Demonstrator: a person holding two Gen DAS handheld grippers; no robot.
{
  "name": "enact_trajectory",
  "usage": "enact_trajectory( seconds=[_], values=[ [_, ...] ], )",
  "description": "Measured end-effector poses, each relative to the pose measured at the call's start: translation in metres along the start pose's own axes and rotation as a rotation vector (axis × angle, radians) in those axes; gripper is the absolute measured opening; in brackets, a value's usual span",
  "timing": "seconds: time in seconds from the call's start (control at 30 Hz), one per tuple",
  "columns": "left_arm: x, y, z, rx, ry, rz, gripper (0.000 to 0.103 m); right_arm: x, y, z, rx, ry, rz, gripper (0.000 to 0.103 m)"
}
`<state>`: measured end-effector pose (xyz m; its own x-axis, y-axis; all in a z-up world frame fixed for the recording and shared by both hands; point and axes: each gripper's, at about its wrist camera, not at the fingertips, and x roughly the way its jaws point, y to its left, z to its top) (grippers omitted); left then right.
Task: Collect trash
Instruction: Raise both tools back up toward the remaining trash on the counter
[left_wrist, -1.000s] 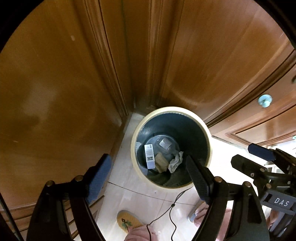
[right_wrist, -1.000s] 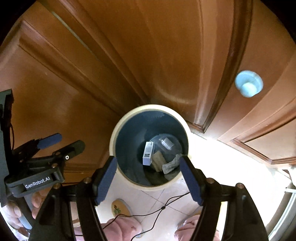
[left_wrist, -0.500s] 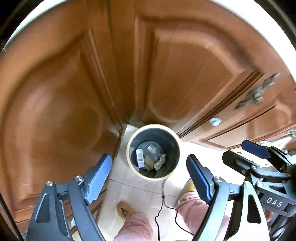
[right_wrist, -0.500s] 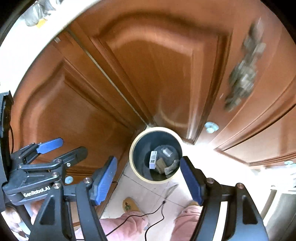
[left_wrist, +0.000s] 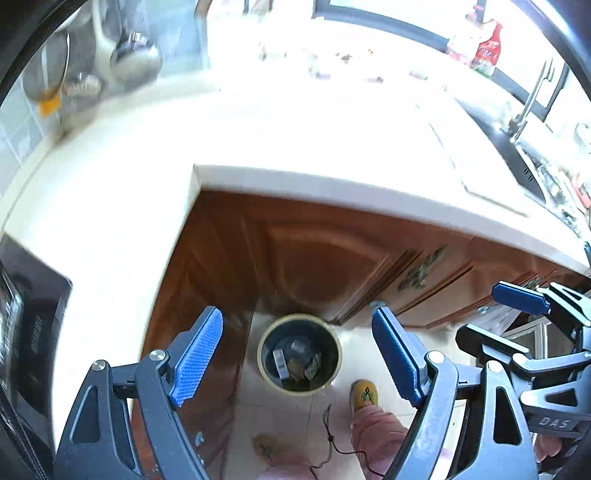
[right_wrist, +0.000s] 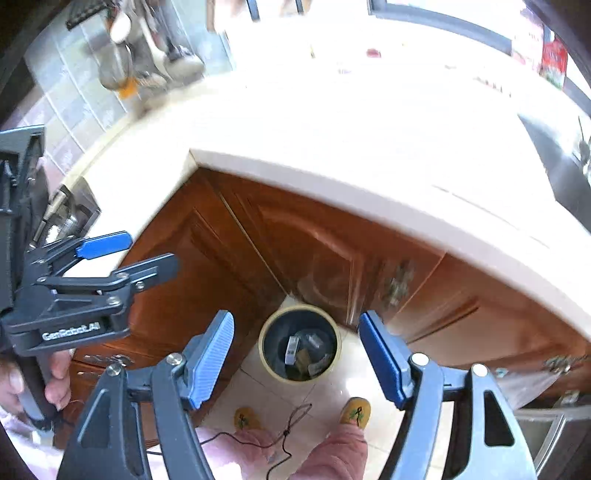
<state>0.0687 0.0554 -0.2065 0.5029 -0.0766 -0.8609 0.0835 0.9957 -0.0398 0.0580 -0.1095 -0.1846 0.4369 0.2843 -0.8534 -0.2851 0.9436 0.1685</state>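
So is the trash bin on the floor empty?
No, the trash bin holds a white box and some crumpled scraps at its bottom.

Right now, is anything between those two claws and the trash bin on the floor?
Nothing visible. The bin stands open on the tiles in the cabinet corner, straight below the gap of the left gripper and of the right gripper. Both are open and empty. The counter edge sits farther back, not over the bin.
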Motion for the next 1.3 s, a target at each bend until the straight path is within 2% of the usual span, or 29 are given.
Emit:
enact_trajectory(
  seconds=[0.3,0.5,0.67,0.87,1.0,1.17,1.3],
  values=[
    [-0.062,-0.031,0.07,0.089,-0.136,0.036,0.086,-0.08,-0.022,0.054,0.003,-0.157,-0.001,0.071],
    [-0.087,-0.048,0.124,0.126,-0.222,0.038,0.091,-0.114,-0.043,0.094,-0.009,-0.234,-0.033,0.071],
    [-0.101,-0.061,0.169,0.162,-0.262,0.059,0.093,-0.135,-0.057,0.135,-0.056,-0.298,-0.072,0.071],
    [-0.094,-0.067,0.214,0.154,-0.26,0.062,0.094,-0.146,-0.07,0.178,-0.15,-0.34,-0.106,0.071],
    [-0.083,-0.067,0.241,0.142,-0.249,0.072,0.094,-0.141,-0.085,0.205,-0.183,-0.334,-0.125,0.071],
    [-0.057,-0.064,0.275,0.117,-0.212,0.075,0.094,-0.122,-0.119,0.24,-0.144,-0.286,-0.096,0.071],
    [-0.024,-0.057,0.302,0.07,-0.149,0.062,0.094,-0.098,-0.151,0.27,-0.076,-0.229,-0.053,0.071]
  ],
)
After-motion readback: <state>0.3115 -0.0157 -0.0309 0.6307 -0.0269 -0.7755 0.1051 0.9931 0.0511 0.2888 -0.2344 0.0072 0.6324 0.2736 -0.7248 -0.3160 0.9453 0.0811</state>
